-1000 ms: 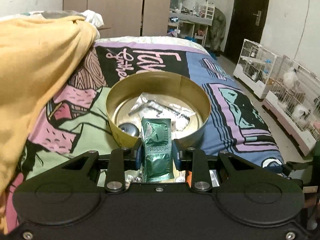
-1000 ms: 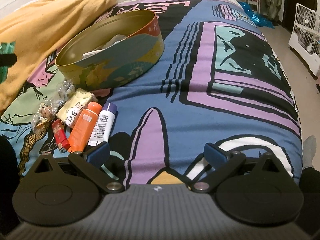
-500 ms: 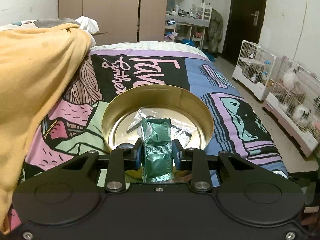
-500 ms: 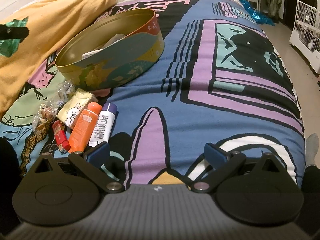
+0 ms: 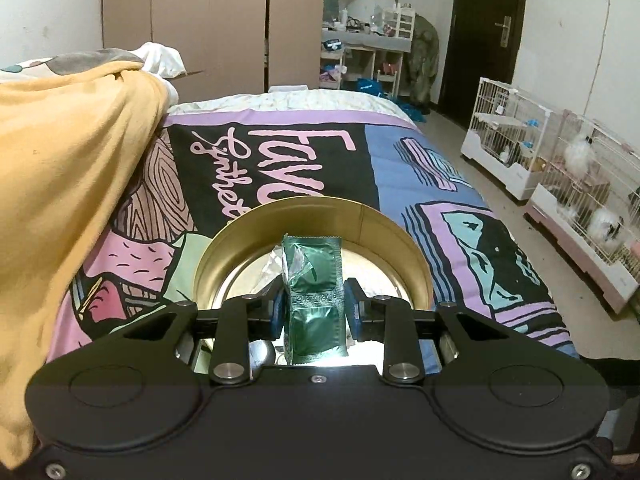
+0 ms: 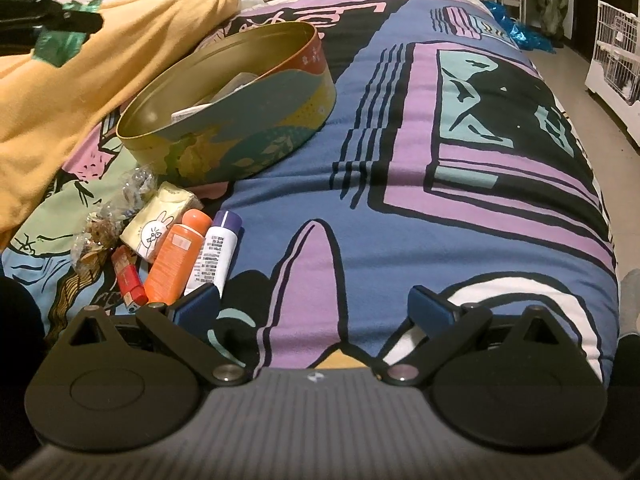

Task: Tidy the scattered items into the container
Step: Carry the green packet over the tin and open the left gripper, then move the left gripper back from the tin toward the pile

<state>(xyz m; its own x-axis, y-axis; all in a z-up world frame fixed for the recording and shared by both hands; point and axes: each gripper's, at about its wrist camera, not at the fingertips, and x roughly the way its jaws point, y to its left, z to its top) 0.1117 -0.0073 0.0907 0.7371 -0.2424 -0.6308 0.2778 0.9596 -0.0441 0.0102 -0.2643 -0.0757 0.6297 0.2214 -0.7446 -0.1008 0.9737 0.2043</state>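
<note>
Raised since 1 s ago – green foil packet (image 5: 315, 296), crinkled, over gold tin (image 5: 224, 256)

A bed (image 6: 400, 208) with a bold blue, purple and black printed cover fills the right wrist view. A round gold-lined tin (image 6: 256, 128) sits on it at upper left. Below the tin, at lower left, lie crinkly clear wrappers (image 6: 120, 208), a tissue pack with a rabbit print (image 6: 160, 220), an orange bottle (image 6: 176, 254), a white tube with a purple cap (image 6: 218, 250) just beside it, and a red lighter (image 6: 128, 278). A yellow blanket (image 6: 80, 80) is heaped along the left edge.
</note>
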